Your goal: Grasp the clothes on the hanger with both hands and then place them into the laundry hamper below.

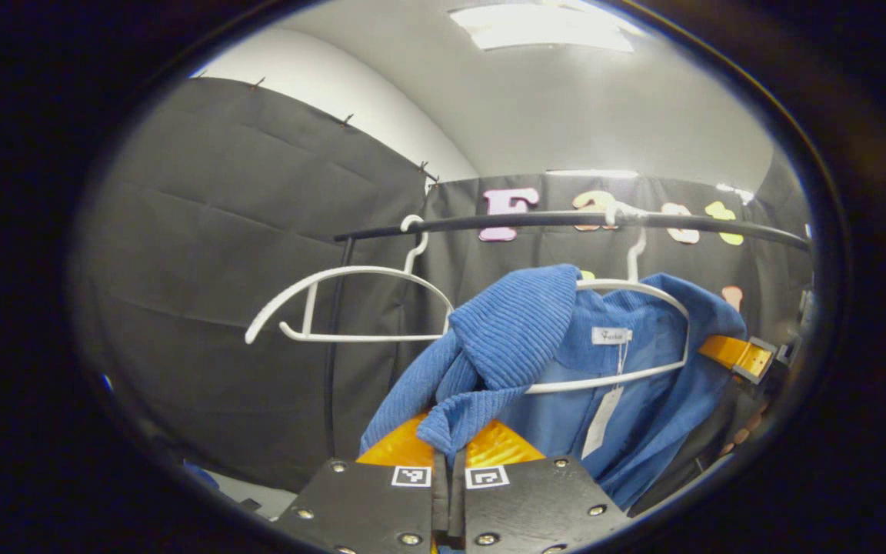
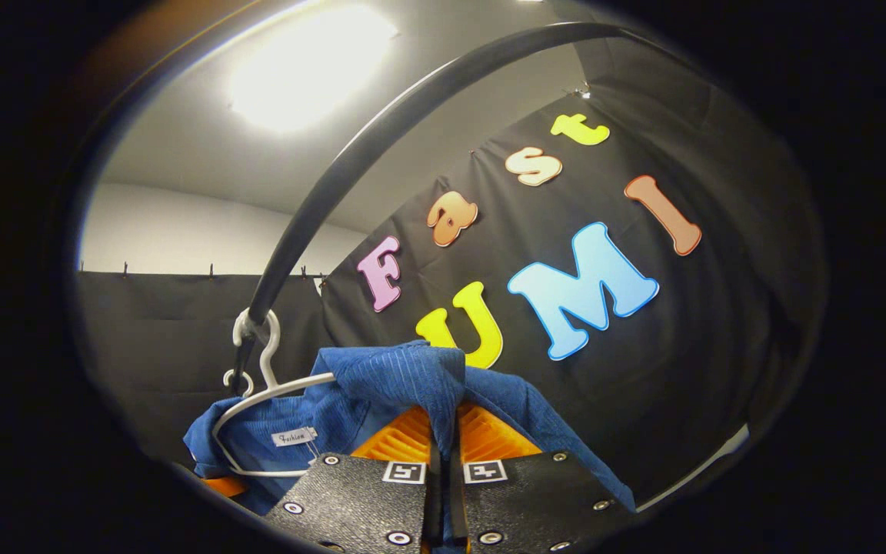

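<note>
The jacket (image 1: 520,331) is ribbed corduroy cloth, soft and matt. Both hangers (image 1: 351,308) are smooth glossy plastic. The rail (image 1: 566,221) looks like smooth, slightly shiny metal.

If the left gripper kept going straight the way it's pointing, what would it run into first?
The left gripper is shut on a fold of the blue corduroy shirt, so the shirt itself comes first, then probably the white hanger carrying it; depth is unclear.
</note>
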A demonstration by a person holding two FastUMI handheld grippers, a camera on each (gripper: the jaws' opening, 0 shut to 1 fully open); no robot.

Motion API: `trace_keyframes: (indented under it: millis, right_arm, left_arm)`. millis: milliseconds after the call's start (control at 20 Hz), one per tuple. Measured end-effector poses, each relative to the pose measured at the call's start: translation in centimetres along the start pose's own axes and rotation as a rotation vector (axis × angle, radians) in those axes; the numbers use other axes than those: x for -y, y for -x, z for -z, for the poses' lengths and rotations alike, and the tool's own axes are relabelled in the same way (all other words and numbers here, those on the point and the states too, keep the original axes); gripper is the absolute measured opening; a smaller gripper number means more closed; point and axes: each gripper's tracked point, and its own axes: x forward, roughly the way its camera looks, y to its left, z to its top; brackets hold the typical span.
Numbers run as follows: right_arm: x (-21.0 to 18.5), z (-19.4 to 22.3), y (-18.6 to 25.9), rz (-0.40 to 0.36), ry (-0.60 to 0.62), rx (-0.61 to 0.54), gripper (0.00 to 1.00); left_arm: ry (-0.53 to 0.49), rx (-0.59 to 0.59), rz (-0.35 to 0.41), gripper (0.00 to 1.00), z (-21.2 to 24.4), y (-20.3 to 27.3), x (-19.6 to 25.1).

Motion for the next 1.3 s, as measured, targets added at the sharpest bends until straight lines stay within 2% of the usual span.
trace_keyframes:
  millis: [50,100,150,400,500,600,650,700,1050,1100,1300]
  right_arm:
    - [0.1,-0.3,-0.1,0.002,-0.011,0.006,0.04]
    - [0.4,-0.6,-0.3,0.005,-0.019,0.01,0.04]
    - [0.5,-0.9,-0.4,0.004,-0.025,0.016,0.04]
    - [0.8,-2.4,-1.0,-0.001,-0.046,0.044,0.04]
    - [1.0,-2.7,-1.4,-0.003,-0.063,0.05,0.04]
    - [1.5,-3.0,-2.0,-0.002,-0.079,0.05,0.04]
    - [1.6,-3.0,-2.4,-0.003,-0.085,0.049,0.04]
    - [1.7,-3.0,-2.6,-0.003,-0.088,0.048,0.04]
    - [2.9,-3.4,-2.7,0.01,-0.087,0.04,0.04]
    - [3.1,-3.5,-2.8,0.009,-0.083,0.039,0.04]
    - [3.4,-4.3,-3.2,0.011,-0.049,0.045,0.04]
  left_arm:
    - [0.008,0.013,-0.008,0.06,-0.9,0.0,-0.7]
    - [0.018,0.02,-0.007,0.01,-1.4,0.0,-1.0]
    - [0.022,0.027,-0.011,0.06,-2.0,0.3,-1.3]
    - [0.027,0.091,-0.023,0.06,-5.6,1.1,-2.7]
    - [0.024,0.123,-0.026,0.01,-7.3,1.1,-3.4]
    - [0.013,0.151,-0.026,0.01,-8.8,1.0,-3.9]
    - [0.009,0.161,-0.022,0.01,-9.4,0.9,-4.0]
    - [0.009,0.171,-0.018,0.06,-10.1,0.7,-4.0]
    - [0.024,0.151,0.056,0.06,-11.5,-3.4,-4.8]
    - [0.03,0.139,0.069,0.0,-11.4,-4.4,-4.9]
    - [0.01,0.126,0.141,0.06,-11.9,-7.6,-5.4]
